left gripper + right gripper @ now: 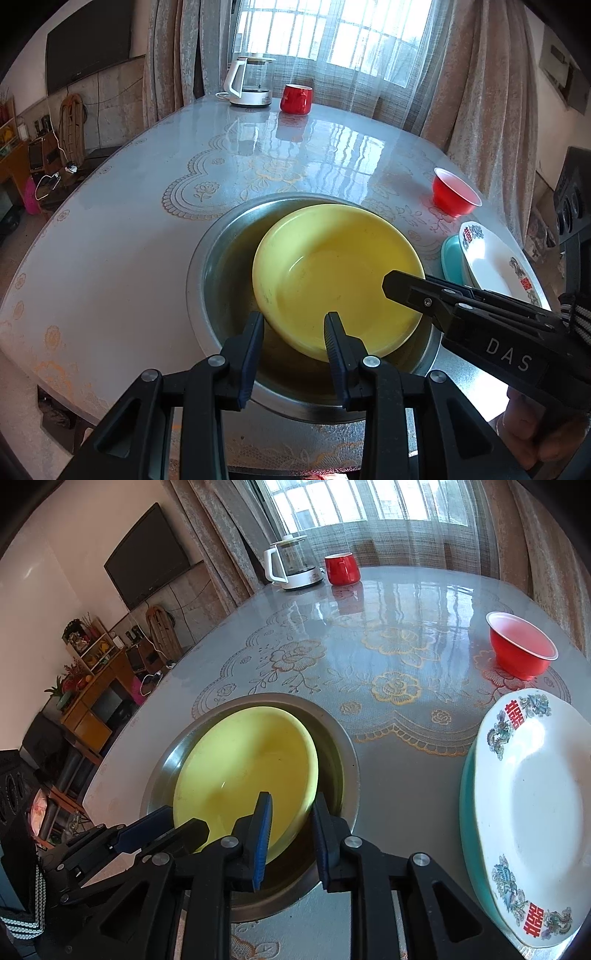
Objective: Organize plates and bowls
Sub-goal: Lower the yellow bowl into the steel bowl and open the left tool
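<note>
A yellow bowl [332, 273] sits tilted inside a large steel basin [214, 266] on the table; both also show in the right wrist view, the bowl [243, 760] and the basin [343, 753]. My left gripper [293, 325] is open, its fingers straddling the bowl's near rim. My right gripper [291, 808] is open, its fingers either side of the bowl's right rim; it shows in the left wrist view [391, 284]. A white patterned plate [532, 808] rests on a teal dish [466, 797] at the right. A red bowl [521, 650] stands beyond them.
A glass kettle [249, 83] and a red mug [296, 98] stand at the table's far edge by the curtained window. The table's glossy top [110, 221] has a lace-pattern cover. A TV and shelves stand off to the left.
</note>
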The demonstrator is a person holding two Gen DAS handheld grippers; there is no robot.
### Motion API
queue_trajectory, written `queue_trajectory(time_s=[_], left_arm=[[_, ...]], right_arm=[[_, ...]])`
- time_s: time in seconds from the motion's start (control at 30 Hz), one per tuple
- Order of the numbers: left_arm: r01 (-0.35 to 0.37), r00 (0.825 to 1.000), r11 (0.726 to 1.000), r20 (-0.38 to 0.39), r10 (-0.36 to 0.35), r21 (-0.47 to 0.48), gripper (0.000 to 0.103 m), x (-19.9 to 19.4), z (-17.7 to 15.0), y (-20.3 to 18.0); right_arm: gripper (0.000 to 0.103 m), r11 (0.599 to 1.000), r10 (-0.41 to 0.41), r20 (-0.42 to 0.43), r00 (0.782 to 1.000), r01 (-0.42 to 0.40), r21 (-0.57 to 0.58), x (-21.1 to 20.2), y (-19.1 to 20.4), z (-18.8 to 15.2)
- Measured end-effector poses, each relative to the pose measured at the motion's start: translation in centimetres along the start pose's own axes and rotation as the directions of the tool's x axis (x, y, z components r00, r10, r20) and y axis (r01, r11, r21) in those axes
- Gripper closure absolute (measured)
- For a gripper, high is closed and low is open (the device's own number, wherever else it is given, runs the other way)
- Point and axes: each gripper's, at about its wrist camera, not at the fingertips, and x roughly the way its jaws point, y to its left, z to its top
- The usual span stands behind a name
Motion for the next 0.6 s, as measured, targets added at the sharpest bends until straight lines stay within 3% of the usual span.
queue_trajectory(time_s=[0.37, 0.47, 0.6], left_arm=[[-0.009, 0.999, 1.0, 0.031, 0.008, 0.018, 0.07, 0.0, -0.3, 0.2], [-0.034, 0.998, 0.999, 0.046, 0.032, 0.034, 0.07, 0.0, -0.4, -0.1], [-0.051, 0.997, 0.999, 0.062, 0.05, 0.015, 0.068, -0.1, -0.1, 0.4]], right_arm=[[0.076, 0.997, 0.06, 0.036, 0.998, -0.062, 0.047, -0.4, -0.8, -0.3], [0.076, 0.999, 0.038, 0.046, 0.998, -0.039, 0.019, -0.7, -0.5, -0.5], [0.078, 0.994, -0.054, 0.043, 0.998, 0.058, -0.097, -0.2, 1.4, -0.8]])
